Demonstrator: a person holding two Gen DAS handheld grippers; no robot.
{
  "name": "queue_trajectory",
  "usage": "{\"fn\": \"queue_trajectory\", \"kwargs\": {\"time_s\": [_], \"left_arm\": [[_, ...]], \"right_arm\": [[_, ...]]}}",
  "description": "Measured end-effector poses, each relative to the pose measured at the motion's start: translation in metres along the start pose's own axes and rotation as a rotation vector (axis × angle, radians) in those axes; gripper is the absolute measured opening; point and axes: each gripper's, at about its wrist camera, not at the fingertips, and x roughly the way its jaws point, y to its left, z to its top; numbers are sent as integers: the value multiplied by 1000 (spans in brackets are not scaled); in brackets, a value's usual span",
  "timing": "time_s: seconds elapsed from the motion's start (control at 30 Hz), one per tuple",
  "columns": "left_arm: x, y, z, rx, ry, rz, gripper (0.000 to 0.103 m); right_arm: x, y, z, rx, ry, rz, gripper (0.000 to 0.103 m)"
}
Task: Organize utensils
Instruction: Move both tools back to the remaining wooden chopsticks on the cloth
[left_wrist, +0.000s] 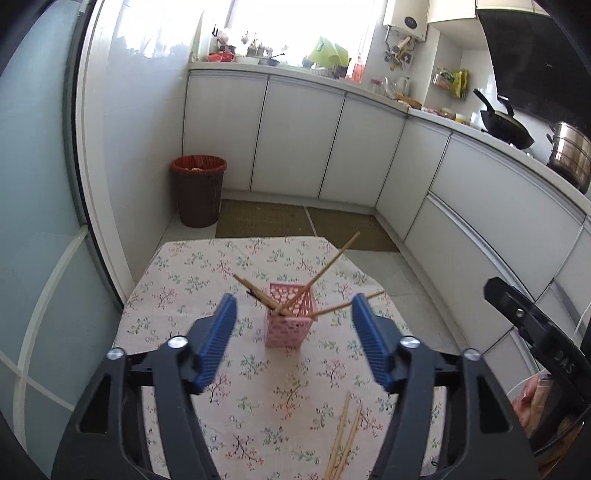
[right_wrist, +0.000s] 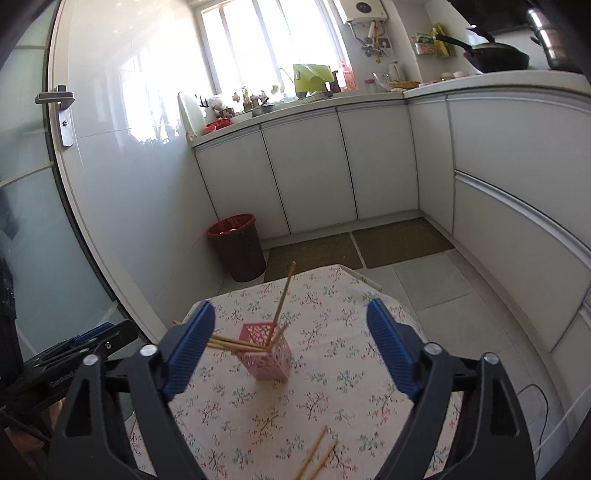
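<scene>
Left gripper (left_wrist: 293, 314): fingers spread, empty, above bench (left_wrist: 192, 280). Right gripper (right_wrist: 291, 332): fingers spread, empty. Pink holder (left_wrist: 286, 330) upright mid-bench at 12 o'clock of both grippers; chopsticks (left_wrist: 330, 262) inside, splayed outward. Loose chopsticks (left_wrist: 343, 435) flat on bench at 6 o'clock of holder, apart from it.

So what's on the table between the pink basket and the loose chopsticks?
Nothing but bare flowered tablecloth lies between the pink basket and the loose chopsticks; both wrist views show it.
</scene>
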Motion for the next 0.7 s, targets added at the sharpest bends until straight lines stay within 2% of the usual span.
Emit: {"fn": "queue_trajectory", "kwargs": {"time_s": [0.1,0.23,0.33,0.4,0.47,0.63,0.7], "left_arm": [[7,-8,-21,17,54,-4,89],[33,-22,-47,65,205,-28,93],[55,-36,-67,97,304,-40,95],[72,-44,-79,115,363,-47,96],[93,-49,-95,111,430,-51,96],[158,-55,-130,102,601,-16,96],[177,-56,-136,98,644,-12,95]], "right_arm": [[-15,-24,-32,5,46,-19,97],[-18,-45,-77,-84,170,-62,97],[-22,-55,-107,-148,224,-66,97],[-25,-64,-123,-140,252,-66,97],[-21,-71,-134,-122,299,-64,97],[-22,-82,-142,-92,320,-60,97],[-18,-85,-146,-90,336,-77,97]]}}
